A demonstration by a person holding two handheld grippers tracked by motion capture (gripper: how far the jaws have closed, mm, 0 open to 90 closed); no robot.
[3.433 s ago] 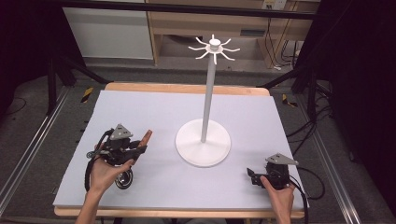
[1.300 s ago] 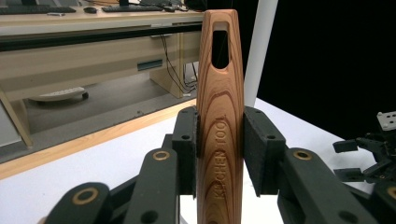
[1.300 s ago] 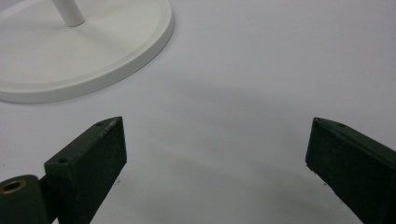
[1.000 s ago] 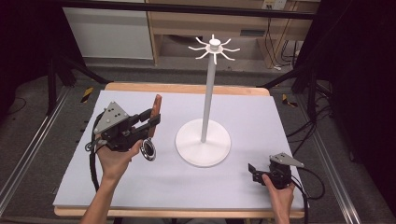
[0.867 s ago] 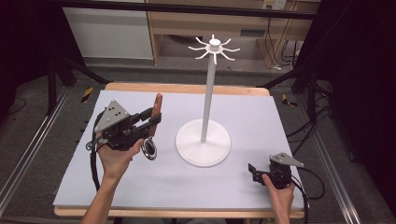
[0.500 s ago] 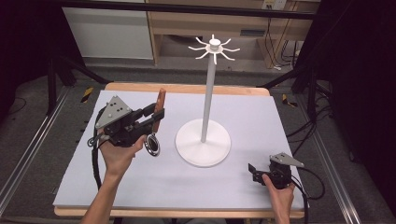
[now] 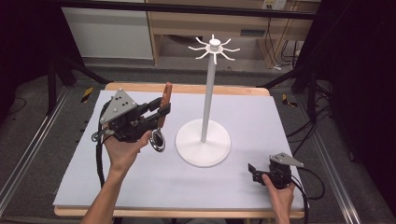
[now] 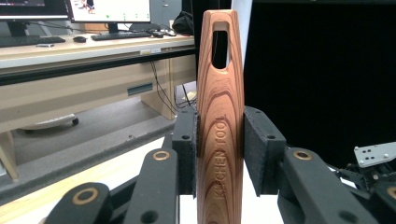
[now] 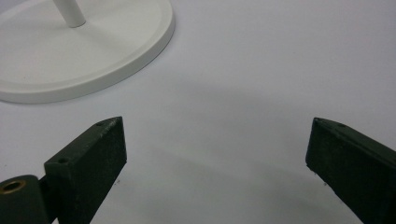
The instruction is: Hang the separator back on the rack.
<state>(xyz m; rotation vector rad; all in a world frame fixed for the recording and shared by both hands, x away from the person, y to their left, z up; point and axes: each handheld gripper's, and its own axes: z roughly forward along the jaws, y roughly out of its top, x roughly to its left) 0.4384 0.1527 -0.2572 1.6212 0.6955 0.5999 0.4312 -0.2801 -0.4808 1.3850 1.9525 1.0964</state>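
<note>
The left gripper (image 7: 161, 112) pinches a wooden kitchen tool (image 8: 219, 116) by its handle, up in the air left of the white stand (image 7: 204, 140). The wood looks hard and smooth, so it could slip. The hole (image 8: 220, 43) at the top looks made for a hook (image 7: 229, 55). The right gripper (image 9: 215, 163) rests spread wide and empty, near the right.

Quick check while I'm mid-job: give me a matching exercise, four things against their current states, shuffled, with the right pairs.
Things:
1. left claw
2. right claw
3. wooden-handled kitchen tool
4. white hook stand

States:
A. jaws wide apart, low over the table
B. upright on the mat, hooks bare
C. shut on the wooden handle
D. held off the table, handle slot pointing up

Pairs: 1-C, 2-A, 3-D, 4-B
</note>
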